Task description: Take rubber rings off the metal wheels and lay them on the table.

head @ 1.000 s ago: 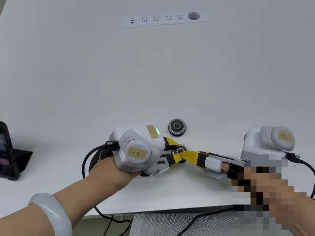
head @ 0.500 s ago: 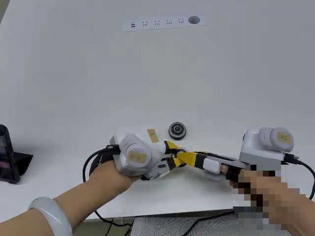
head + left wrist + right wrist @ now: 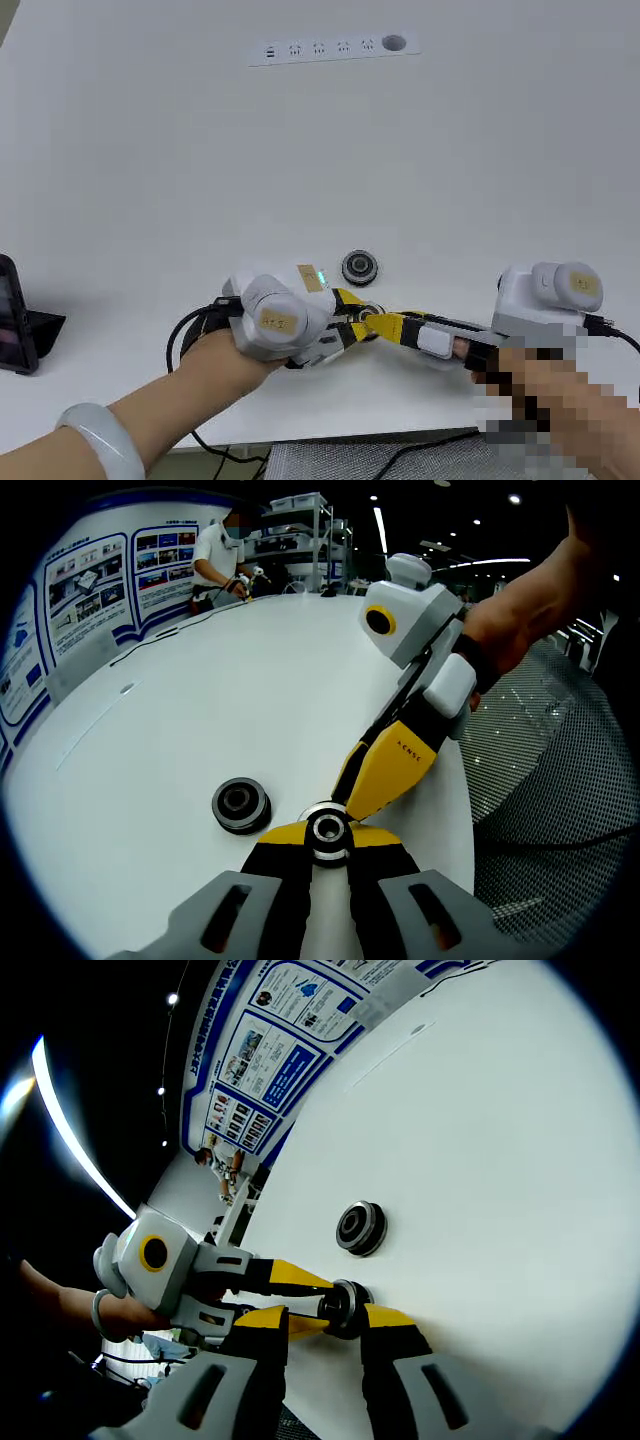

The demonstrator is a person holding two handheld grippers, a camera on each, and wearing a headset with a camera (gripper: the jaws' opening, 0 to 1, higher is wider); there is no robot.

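The left claw [image 3: 352, 325] and the right claw [image 3: 378, 322] both stay clamped on one small wheel [image 3: 366, 312] near the front of the table [image 3: 150, 180]. Almost nothing has moved, so its rubber ring is probably still on. Just behind lies a second wheel [image 3: 360, 267].

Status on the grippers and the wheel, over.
Left hand-held gripper shut on wheel. Right hand-held gripper at same wheel, grip unclear. Second wheel lies beyond, untouched.

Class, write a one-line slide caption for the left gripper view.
Left gripper clamps a metal wheel, right gripper touching it; a second wheel lies nearby on the white table.
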